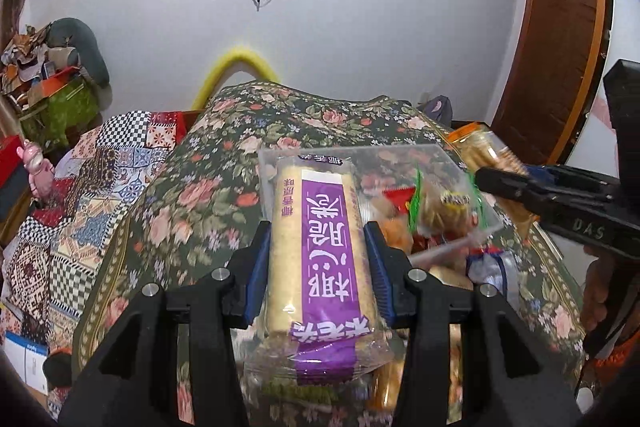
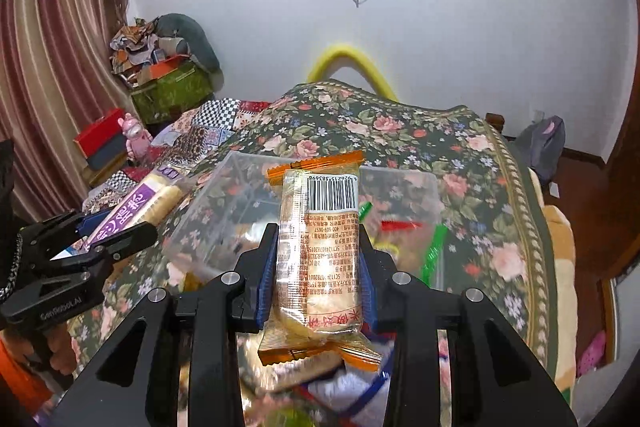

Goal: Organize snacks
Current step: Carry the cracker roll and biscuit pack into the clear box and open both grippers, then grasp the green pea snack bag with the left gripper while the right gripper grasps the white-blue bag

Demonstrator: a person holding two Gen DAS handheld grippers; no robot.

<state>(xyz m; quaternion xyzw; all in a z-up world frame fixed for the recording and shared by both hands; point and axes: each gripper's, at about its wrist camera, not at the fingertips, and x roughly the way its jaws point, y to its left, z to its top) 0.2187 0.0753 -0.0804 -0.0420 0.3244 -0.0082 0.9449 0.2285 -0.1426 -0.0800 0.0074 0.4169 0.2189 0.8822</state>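
Observation:
My left gripper (image 1: 316,255) is shut on a long purple-labelled pack of pale rice crackers (image 1: 320,243), held lengthwise above the near left part of a clear plastic box (image 1: 452,155). The box holds several small wrapped snacks (image 1: 436,207). My right gripper (image 2: 318,259) is shut on an orange-ended cracker pack (image 2: 320,251) with its barcode up, over the same clear box (image 2: 208,203). From the left wrist view the right gripper (image 1: 492,179) comes in from the right with its orange pack (image 1: 480,147). From the right wrist view the left gripper (image 2: 120,235) and the purple pack (image 2: 148,203) sit at the left.
The box stands on a table under a dark floral cloth (image 1: 192,195). More loose snacks (image 2: 348,399) lie near the front edge below my grippers. A patchwork-covered surface (image 1: 80,187) and a pink toy (image 1: 38,167) lie to the left, a wooden door (image 1: 560,27) to the right.

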